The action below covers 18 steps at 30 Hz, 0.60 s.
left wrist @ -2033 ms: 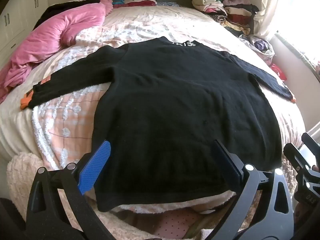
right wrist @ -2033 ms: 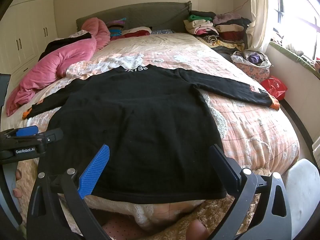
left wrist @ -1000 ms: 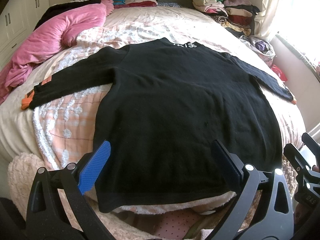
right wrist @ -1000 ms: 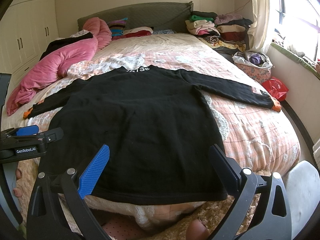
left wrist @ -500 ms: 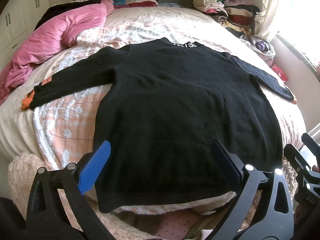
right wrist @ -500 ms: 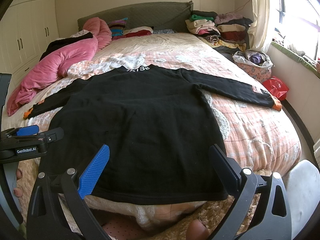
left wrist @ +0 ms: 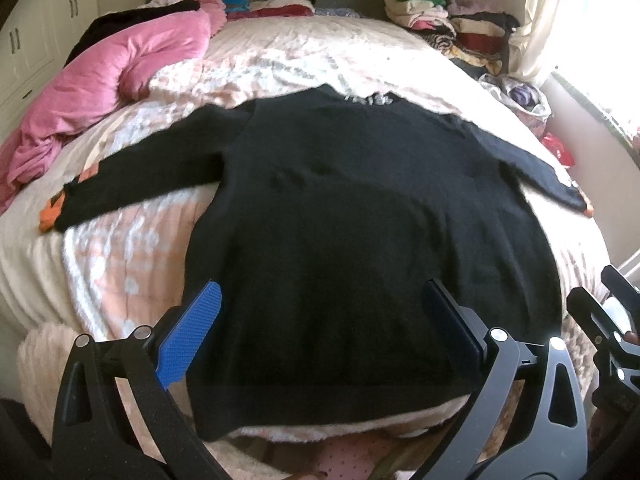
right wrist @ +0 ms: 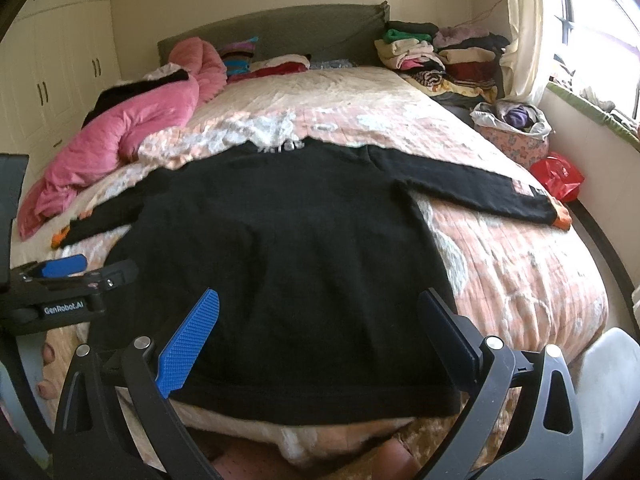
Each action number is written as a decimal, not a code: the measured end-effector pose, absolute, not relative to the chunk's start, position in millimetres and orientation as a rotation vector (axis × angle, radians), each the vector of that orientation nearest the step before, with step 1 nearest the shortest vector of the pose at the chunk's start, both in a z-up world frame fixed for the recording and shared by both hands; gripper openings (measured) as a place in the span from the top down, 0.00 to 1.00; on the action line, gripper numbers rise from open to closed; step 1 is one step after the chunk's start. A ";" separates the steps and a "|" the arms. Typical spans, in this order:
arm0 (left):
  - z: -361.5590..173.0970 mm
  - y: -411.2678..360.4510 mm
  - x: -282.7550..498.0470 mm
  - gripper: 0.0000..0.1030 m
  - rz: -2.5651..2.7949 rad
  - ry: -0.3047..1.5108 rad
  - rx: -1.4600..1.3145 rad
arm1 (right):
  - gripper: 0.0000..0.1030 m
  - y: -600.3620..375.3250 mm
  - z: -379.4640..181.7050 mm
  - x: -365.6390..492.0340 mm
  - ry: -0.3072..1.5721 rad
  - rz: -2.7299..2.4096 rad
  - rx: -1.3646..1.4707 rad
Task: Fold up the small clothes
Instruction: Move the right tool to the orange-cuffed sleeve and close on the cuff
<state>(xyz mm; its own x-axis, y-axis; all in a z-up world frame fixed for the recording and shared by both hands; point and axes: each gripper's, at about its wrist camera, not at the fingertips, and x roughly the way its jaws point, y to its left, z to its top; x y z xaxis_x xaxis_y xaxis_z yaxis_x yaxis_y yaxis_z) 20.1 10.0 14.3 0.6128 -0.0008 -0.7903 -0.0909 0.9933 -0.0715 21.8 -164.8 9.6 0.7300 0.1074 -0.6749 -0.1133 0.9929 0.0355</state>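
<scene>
Left claw: left gripper (left wrist: 320, 328) released, jaws spread wide, hovering over the hem end of the black sweater (left wrist: 360, 240) and grasping nothing.
Right claw: right gripper (right wrist: 316, 328) likewise spread wide and empty, poised above the same hem.
Change: compared with half a second ago both views have tipped slightly and blurred, so the grippers have begun to move; the sweater itself has not shifted.
Meaning for the task: folding has not started; the garment lies fully spread, so this looks like the approach to a first grasp.
Sweater: flat on the bed (right wrist: 520, 272), collar away from the grippers, hem nearest them at the foot edge, both sleeves stretched outward.
Sweater versus claws: hem just below and between each pair of jaws, no contact visible.
Left sleeve: its orange cuff (left wrist: 52, 212) well apart from the left gripper.
Right sleeve: its cuff (right wrist: 560, 216) near the bed's right edge.
Surroundings: pink duvet (right wrist: 132, 132) bunched beside the left sleeve; clothes stack (right wrist: 440, 56) by the headboard.
</scene>
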 end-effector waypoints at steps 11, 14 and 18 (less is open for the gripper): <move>33.5 3.8 71.6 0.09 0.056 0.872 -0.093 | 0.04 -171.8 38.7 71.9 0.707 0.141 0.040; 36.4 0.7 84.5 0.09 0.058 0.871 -0.097 | 0.04 -174.3 40.7 86.2 0.707 0.133 0.040; 43.4 -4.7 104.7 0.09 0.054 0.856 -0.103 | 0.04 -179.9 41.2 102.8 0.706 0.131 0.049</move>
